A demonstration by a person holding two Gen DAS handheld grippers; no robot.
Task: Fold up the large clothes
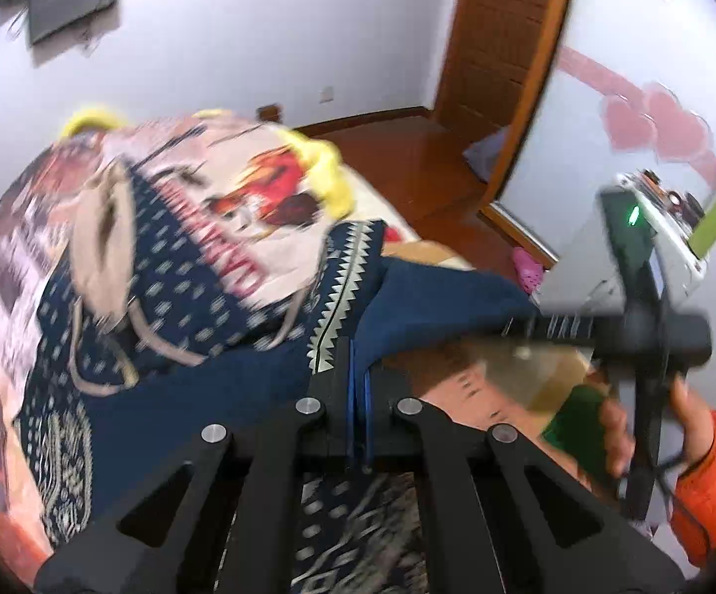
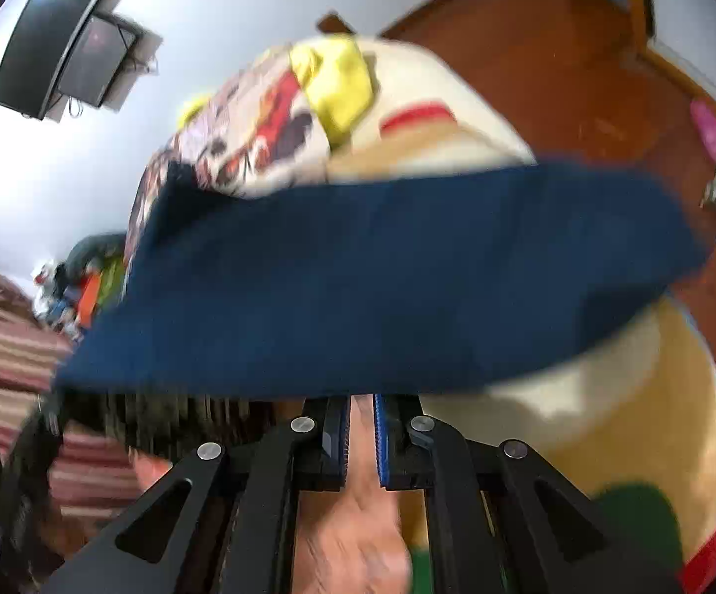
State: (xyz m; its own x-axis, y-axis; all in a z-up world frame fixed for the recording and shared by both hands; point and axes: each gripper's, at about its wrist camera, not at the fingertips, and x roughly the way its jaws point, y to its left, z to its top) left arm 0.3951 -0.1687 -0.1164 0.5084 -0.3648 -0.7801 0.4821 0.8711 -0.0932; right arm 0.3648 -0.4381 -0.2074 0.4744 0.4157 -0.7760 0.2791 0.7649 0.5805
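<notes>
On the left of the left wrist view we see a printed bedcover (image 1: pixel 259 183) with red lettering and cartoon figures, spread over the bed. A beige hood with drawstrings (image 1: pixel 105 237) lies on it. Under the hood lies the navy patterned garment (image 1: pixel 199 346), with white dots and a white zigzag band, spread across the bed towards us.

Our left tongs (image 1: pixel 358 396) are pressed together on the navy cloth, which runs between the blue pads. A plain navy panel of the same garment stretches rightwards from there. Further right, our right tongs (image 1: pixel 546 329) appear side-on and blurred, held by a hand (image 1: pixel 654 425) in an orange sleeve (image 1: pixel 714 485). Behind stand a wooden door (image 1: pixel 501 34) and a wall with pink heart stickers (image 1: pixel 654 119).

In the right wrist view, two dark screens (image 2: pixel 61 44) hang on the wall at the left, above a striped blanket (image 2: pixel 6 341). The navy cloth (image 2: pixel 382 277) hangs taut across the middle, lifted above the bed. Our right tongs (image 2: pixel 360 425) are together, but whether they pinch its lower edge we cannot tell. A yellow item (image 2: pixel 338 79) lies at the far end of the bed, with wooden floor (image 2: pixel 555 74) to the right.
</notes>
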